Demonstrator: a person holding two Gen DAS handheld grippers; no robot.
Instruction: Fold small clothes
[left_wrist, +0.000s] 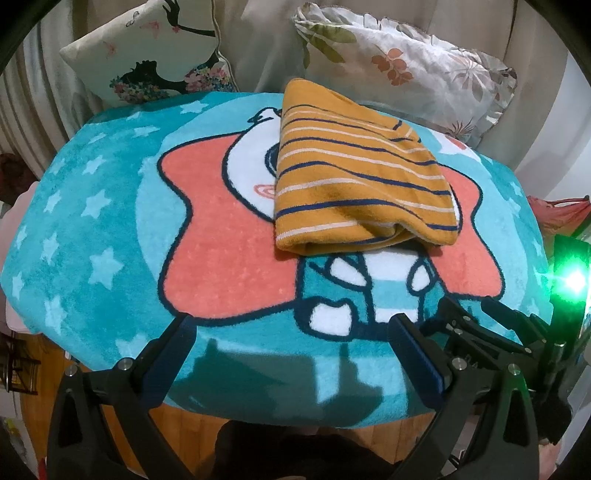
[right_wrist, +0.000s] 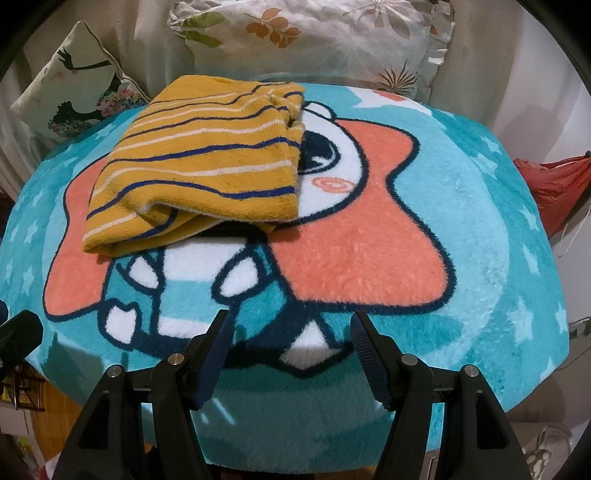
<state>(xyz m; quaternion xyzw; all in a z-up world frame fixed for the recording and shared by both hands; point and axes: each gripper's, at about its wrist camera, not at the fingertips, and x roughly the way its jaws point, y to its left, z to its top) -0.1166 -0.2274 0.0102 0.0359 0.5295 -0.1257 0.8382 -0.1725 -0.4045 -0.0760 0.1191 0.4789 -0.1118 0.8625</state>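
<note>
A small mustard-yellow garment (left_wrist: 354, 173) with navy and white stripes lies folded into a thick bundle on a teal cartoon mat (left_wrist: 92, 229). In the right wrist view the same garment (right_wrist: 207, 162) sits left of centre on the mat (right_wrist: 480, 229). My left gripper (left_wrist: 291, 328) hovers open over the mat's near edge, well short of the garment, nothing between its fingers. My right gripper (right_wrist: 291, 325) is also open and empty, near the front edge, with the garment ahead and to its left. The right gripper (left_wrist: 480, 310) shows at the lower right of the left wrist view.
Two printed cushions (left_wrist: 147, 51) (left_wrist: 406, 62) lean against a sofa behind the mat. A red bag (right_wrist: 554, 184) sits off the mat's right side. Wooden floor (left_wrist: 48, 406) shows below the mat's near edge. A green light (left_wrist: 574, 282) glows at the right.
</note>
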